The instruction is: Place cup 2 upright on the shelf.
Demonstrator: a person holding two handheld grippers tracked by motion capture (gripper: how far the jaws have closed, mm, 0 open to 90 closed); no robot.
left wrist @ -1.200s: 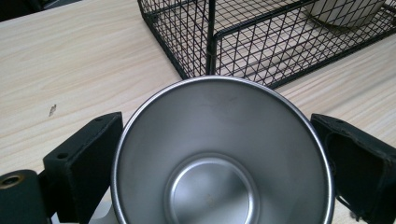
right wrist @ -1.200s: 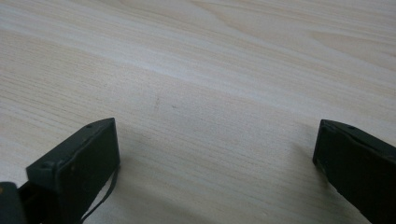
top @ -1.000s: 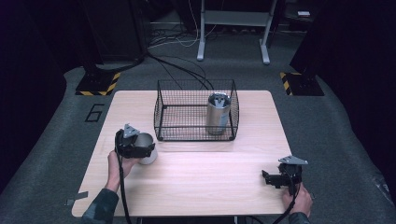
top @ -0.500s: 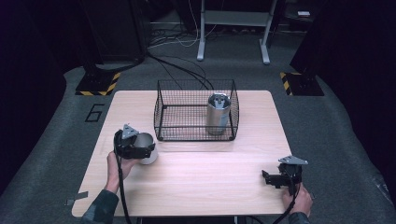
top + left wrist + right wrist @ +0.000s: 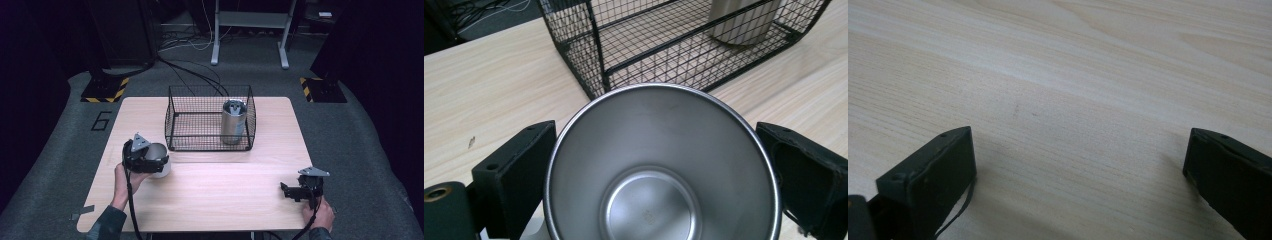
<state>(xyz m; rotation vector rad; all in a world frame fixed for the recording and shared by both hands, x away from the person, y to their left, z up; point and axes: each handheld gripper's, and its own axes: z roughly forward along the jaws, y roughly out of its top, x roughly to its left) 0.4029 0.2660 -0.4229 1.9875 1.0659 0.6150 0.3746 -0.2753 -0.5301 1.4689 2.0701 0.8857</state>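
Between the left claw's (image 5: 659, 165) jaws, a steel cup (image 5: 661, 170) — base cut off — right claw (image 5: 1080, 165) agape

Very little has changed. The left claw (image 5: 159, 161), clamped on the cup (image 5: 159, 159), has crept slightly toward the near-left corner of the basket (image 5: 172, 130). The right claw (image 5: 290, 190) sits a touch lower over the worktop (image 5: 220, 200).
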